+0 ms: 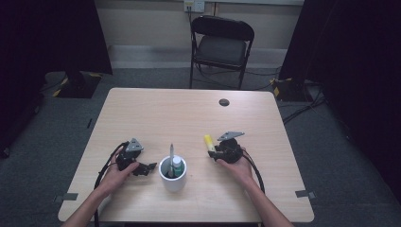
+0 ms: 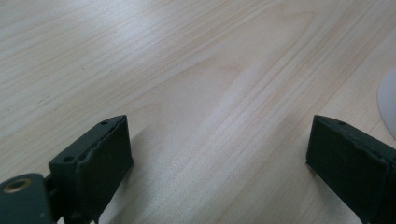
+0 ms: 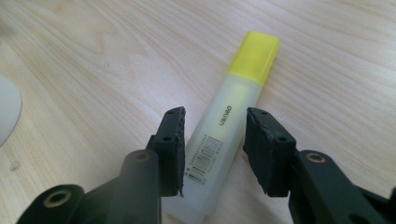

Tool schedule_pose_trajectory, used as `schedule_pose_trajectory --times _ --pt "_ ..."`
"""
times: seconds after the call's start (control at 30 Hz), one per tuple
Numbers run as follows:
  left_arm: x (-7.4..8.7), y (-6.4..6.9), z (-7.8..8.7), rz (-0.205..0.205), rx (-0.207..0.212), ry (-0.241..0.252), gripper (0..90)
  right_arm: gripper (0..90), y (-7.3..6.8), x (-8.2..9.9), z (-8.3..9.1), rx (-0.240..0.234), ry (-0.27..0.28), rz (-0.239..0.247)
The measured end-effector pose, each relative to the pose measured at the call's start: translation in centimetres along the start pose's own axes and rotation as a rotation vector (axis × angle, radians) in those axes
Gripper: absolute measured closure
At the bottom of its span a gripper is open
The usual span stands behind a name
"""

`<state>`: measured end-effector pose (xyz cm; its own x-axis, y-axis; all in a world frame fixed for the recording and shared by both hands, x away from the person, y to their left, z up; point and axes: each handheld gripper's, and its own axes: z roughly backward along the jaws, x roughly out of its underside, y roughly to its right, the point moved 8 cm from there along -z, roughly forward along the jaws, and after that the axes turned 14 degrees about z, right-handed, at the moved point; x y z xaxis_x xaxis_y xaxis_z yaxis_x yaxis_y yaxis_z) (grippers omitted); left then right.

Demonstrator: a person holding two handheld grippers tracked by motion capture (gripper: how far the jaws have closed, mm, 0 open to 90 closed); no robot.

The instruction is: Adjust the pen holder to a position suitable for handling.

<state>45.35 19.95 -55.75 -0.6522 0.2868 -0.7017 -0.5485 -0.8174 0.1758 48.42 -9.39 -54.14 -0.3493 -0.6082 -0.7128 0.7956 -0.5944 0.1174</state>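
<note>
A yellow highlighter [image 3: 243,79] with a yellow cap lies flat on the wooden table [image 1: 189,113], right of centre [image 1: 207,140]. My right gripper [image 3: 215,140] straddles its lower body, open: the left jaw is at the barrel's edge and the right jaw stands a little off it. In the high view the right gripper [image 1: 213,152] sits just behind the marker, held in a hand. My left gripper [image 2: 219,154] is open wide over bare wood, with nothing between its jaws. It rests at the left [image 1: 147,168], pointing towards the white cup [image 1: 173,182].
The white cup stands near the table's front centre, holding a grey pen [image 1: 171,153] and a green-capped item [image 1: 177,164]. Its rim shows at one picture edge [image 2: 388,105] [image 3: 7,112]. A black folding chair [image 1: 222,45] stands beyond the far edge. A dark grommet [image 1: 224,102] lies near that edge.
</note>
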Motion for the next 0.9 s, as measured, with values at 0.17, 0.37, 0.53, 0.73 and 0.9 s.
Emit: schedule_pose_trajectory --times 0.17,0.37,0.53,0.73,0.9 --pt "0.0 0.0 0.0 0.000 0.003 0.000 6.2 64.6 -0.1 0.1 -0.1 -0.004 -0.005 0.005" --pt "0.0 0.0 0.0 0.000 0.000 0.000 6.2 65.6 -0.4 0.2 -0.2 -0.009 -0.013 0.009" --pt "0.0 0.0 0.0 -0.001 -0.001 0.000 6.2 66.0 -0.7 0.4 -0.2 -0.024 -0.023 0.015" --pt "0.0 0.0 0.0 0.000 -0.002 0.000 6.2 66.1 -0.9 0.7 0.3 -0.030 -0.034 0.021" --pt "0.0 0.0 0.0 0.001 -0.002 -0.001 6.2 66.1 -1.1 0.9 0.6 -0.033 -0.047 0.043"
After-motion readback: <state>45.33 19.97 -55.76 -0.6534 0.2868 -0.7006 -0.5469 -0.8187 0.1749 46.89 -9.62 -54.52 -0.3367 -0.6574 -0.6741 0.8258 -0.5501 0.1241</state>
